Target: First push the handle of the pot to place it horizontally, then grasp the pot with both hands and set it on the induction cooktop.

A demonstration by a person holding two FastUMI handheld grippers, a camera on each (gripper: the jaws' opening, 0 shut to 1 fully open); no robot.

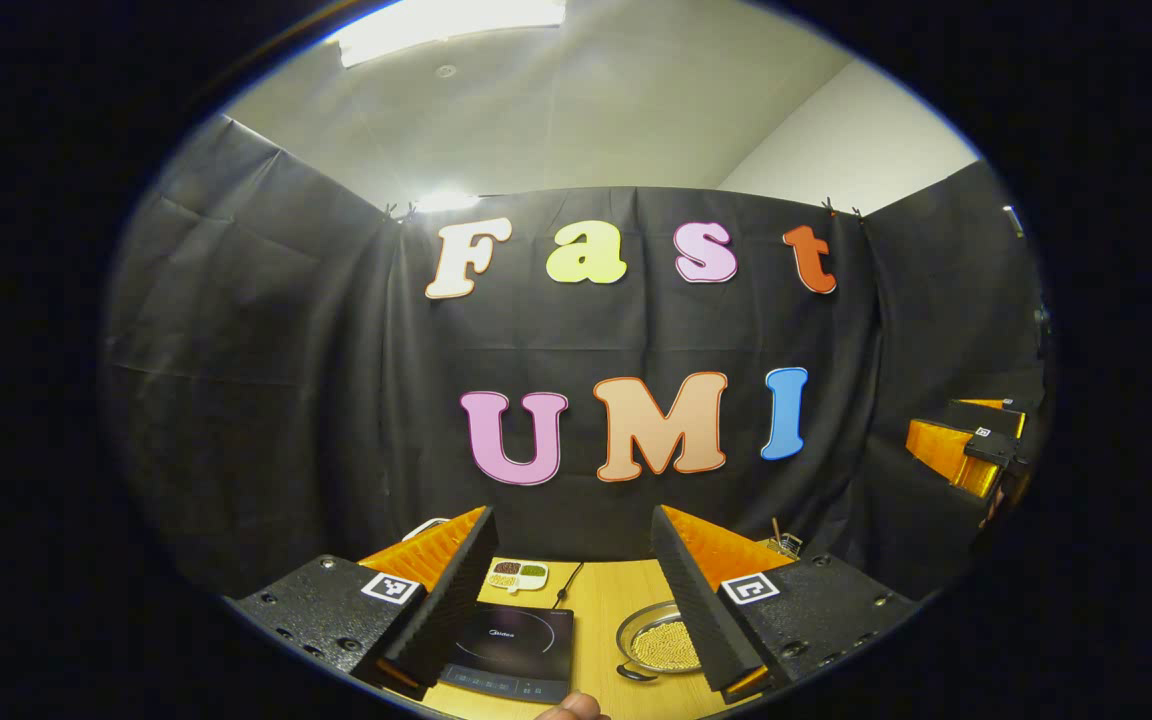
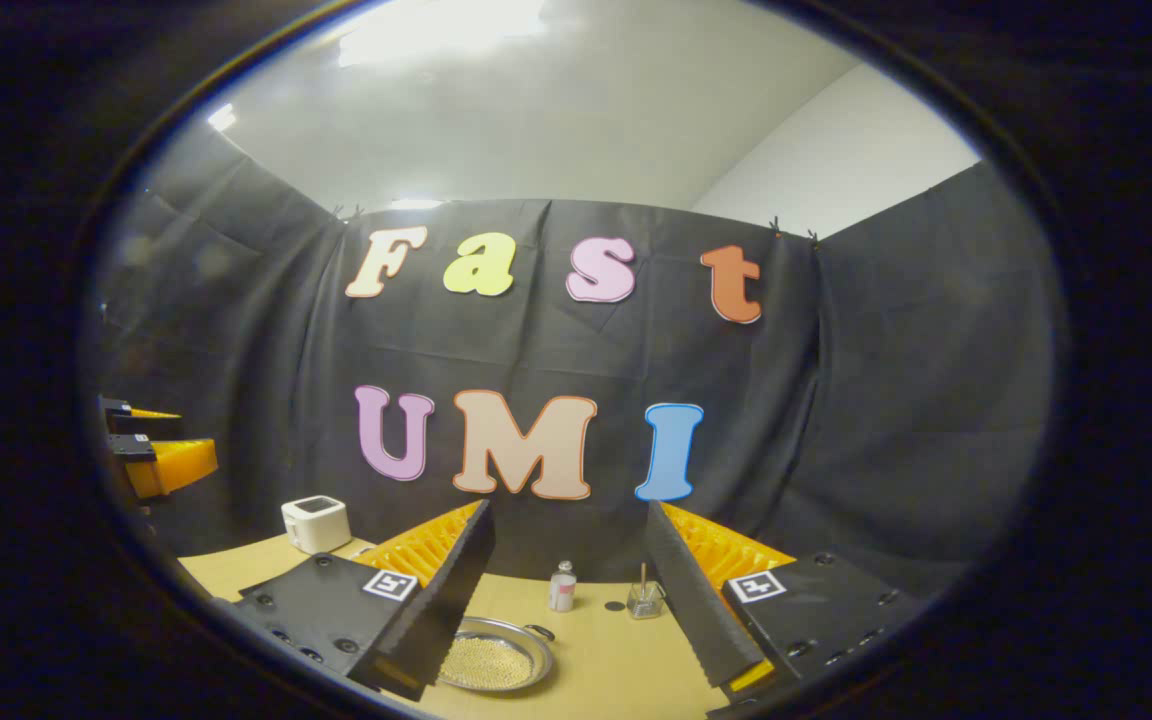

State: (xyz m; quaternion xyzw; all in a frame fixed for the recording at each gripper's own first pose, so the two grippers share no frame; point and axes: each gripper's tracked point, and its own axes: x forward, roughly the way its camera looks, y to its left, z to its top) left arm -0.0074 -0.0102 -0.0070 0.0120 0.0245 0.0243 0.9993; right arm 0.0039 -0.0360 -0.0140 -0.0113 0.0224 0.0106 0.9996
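Note:
A shallow metal pot (image 1: 658, 640) filled with small yellow beads sits on the wooden table, right of a black induction cooktop (image 1: 516, 650). A dark handle loop (image 1: 636, 673) shows at its near rim. My left gripper (image 1: 576, 560) hangs above them, open, nothing between its fingers. In the right gripper view the same pot (image 2: 492, 655) lies low between the fingers, a handle (image 2: 539, 632) at its far right rim. My right gripper (image 2: 566, 550) is open and empty, high above the table. The other gripper (image 2: 161, 455) shows at the far left; in the left gripper view the other gripper (image 1: 966, 445) shows at the far right.
A white dish with brown and green grains (image 1: 518, 573) and a black cable (image 1: 568, 583) lie behind the cooktop. A white toaster-like box (image 2: 316, 522), a small white bottle (image 2: 562, 587) and a glass jar with a stick (image 2: 644, 597) stand at the table's back. A fingertip (image 1: 571, 708) shows at the bottom.

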